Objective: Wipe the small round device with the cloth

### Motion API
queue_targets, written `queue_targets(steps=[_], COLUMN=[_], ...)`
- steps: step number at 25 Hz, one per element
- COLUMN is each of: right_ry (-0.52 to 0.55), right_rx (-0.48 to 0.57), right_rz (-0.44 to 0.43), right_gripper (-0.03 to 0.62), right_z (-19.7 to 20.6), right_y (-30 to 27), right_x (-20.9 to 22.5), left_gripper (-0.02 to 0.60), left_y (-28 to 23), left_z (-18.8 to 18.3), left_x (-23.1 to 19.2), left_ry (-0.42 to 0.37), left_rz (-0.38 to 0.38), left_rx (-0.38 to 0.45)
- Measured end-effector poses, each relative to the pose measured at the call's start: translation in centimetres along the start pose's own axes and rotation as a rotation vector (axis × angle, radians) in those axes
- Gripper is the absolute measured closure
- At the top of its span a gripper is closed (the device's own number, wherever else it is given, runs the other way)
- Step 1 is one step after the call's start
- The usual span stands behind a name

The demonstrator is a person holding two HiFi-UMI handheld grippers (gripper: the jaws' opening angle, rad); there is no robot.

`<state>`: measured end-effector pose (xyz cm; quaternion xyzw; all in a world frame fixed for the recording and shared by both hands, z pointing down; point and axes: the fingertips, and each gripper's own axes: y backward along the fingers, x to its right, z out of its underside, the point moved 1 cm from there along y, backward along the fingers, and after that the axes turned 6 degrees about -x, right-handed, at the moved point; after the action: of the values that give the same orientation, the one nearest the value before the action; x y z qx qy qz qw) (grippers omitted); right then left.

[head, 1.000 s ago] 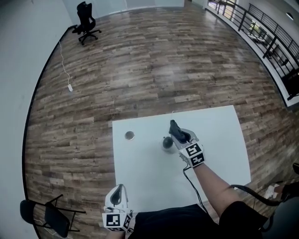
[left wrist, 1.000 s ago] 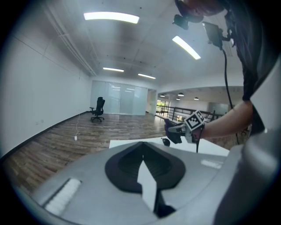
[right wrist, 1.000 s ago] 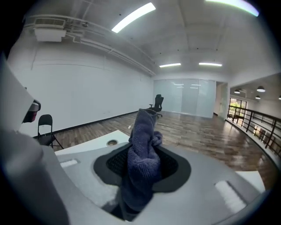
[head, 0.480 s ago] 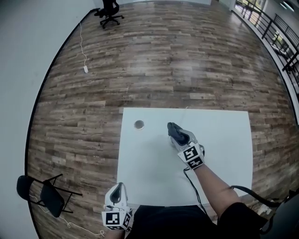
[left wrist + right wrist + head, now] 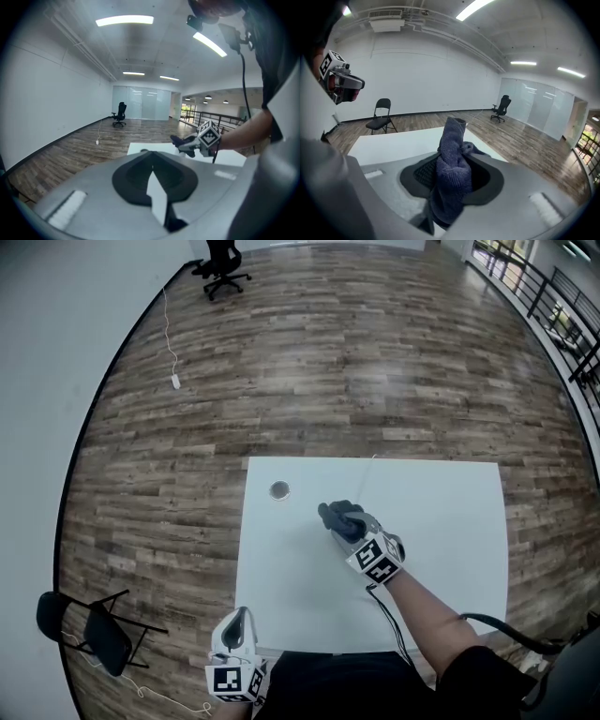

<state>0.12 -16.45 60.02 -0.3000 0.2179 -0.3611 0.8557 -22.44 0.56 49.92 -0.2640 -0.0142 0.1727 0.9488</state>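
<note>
- Your right claw (image 5: 347, 524) is clamping the cloth (image 5: 334, 515) over the counter (image 5: 450, 521).
- Your left claw (image 5: 238, 622) is sitting closed, empty, at the near edge.
- The device (image 5: 279, 490) is lying by the far-left corner, apart from the cloth.

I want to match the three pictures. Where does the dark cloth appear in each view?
Head view: cloth near the middle of the table.
Left gripper view: cloth right of centre, beyond the jaws.
Right gripper view: cloth at centre, clamped between the jaws.
Shared landmark: the black office chair.
</note>
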Motion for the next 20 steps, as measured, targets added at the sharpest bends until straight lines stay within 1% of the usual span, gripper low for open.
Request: queue_targets(steps=[2,5,7,10,12,13,15,16,18,20], right_ry=[0.004,-0.022,-0.074,-0.183,-0.209,-0.210,-0.185,-0.161,-0.110,-0.101], right_rx=[-0.015,-0.040,-0.083,-0.157,-0.167,-0.152,-0.065,0.001,0.121,0.163], right_rz=[-0.057,-0.111,-0.149,-0.202,-0.221,-0.226,-0.206,-0.174,-0.066,0.036], right_gripper=[0.465,0.465,0.465,0.465,0.465,0.465,0.465,0.465,0.465,0.465], right_z=[0.2,0.9,2.2,4.8,5.5,5.3,3.4,1.9,-1.1,-2.6], right_y=[-0.7,-1.6,-2.4,-3.5,-3.6,-3.3,-2.1,-1.1,1.2,2.5], right_x=[-1.4,-2.7,-3.6,-4.8,-5.2,-5.3,-4.8,-4.1,-1.7,1.2], left_gripper=[0.574,0.574,0.574,0.574,0.574,0.574,0.574,0.574,0.574,0.574], left_y=[0.1,0.6,1.1,1.5,1.6,1.6,1.4,1.2,0.8,0.3], left_z=[0.0,0.0,0.1,0.1,0.2,0.3,0.4,0.3,0.1,-0.3], left_x=[0.0,0.0,-0.2,-0.7,-0.9,-1.1,-1.2,-1.1,-0.8,-0.4], left_ry=[0.000,-0.002,-0.005,-0.002,0.000,0.001,0.001,-0.001,-0.010,-0.021], left_rz=[-0.002,-0.008,-0.017,-0.030,-0.035,-0.037,-0.035,-0.032,-0.023,-0.012], left_rx=[-0.001,-0.008,-0.014,-0.021,-0.021,-0.020,-0.022,-0.020,-0.012,-0.006])
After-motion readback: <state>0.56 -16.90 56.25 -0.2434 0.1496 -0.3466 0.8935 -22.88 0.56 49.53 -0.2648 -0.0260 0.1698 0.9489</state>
